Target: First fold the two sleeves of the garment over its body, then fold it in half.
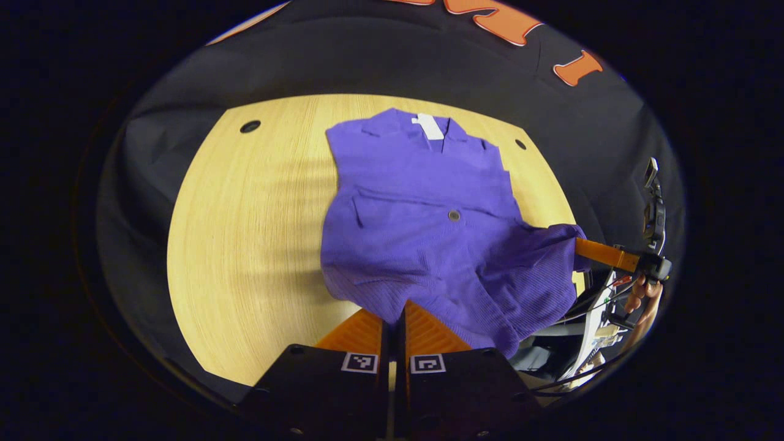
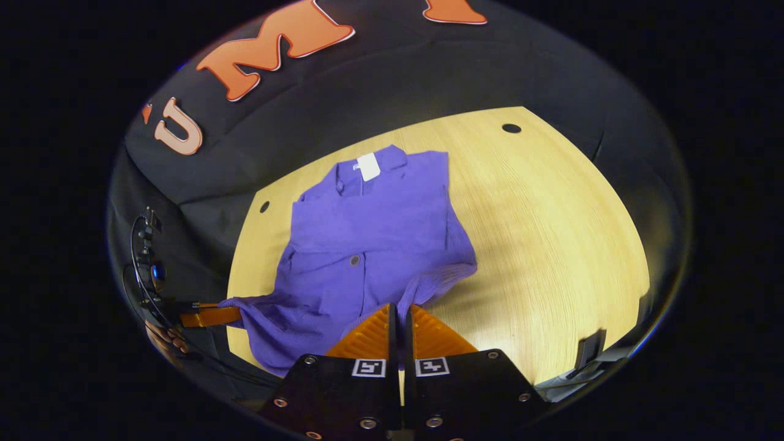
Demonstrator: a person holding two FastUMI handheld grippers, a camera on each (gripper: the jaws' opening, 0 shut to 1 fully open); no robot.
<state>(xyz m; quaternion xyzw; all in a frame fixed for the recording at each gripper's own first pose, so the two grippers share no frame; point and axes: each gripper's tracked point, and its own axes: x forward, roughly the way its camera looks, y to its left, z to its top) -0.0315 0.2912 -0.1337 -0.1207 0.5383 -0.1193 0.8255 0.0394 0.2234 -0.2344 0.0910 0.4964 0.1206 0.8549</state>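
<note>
Two views inspected: left gripper view first, then right gripper view.
Left gripper view, garment: purple knitted button-front garment (image 1: 422,226) lies collar-away on the round pale wooden table (image 1: 245,245); both sleeves appear already folded over its body.
Left gripper view, own gripper: left gripper (image 1: 393,318) has its fingers pressed together on the near hem corner.
Left gripper view, other gripper: right gripper (image 1: 591,251), held by a hand (image 1: 643,297), pinches the opposite hem corner, lifted off the table.
Right gripper view, garment: hem edge raised and bunched, upper body flat on the table (image 2: 551,233).
Right gripper view, own gripper: fingers closed on the hem fabric.
Progress, judged: sleeve folds done; fold in half just starting, hem not yet carried to the collar.
</note>
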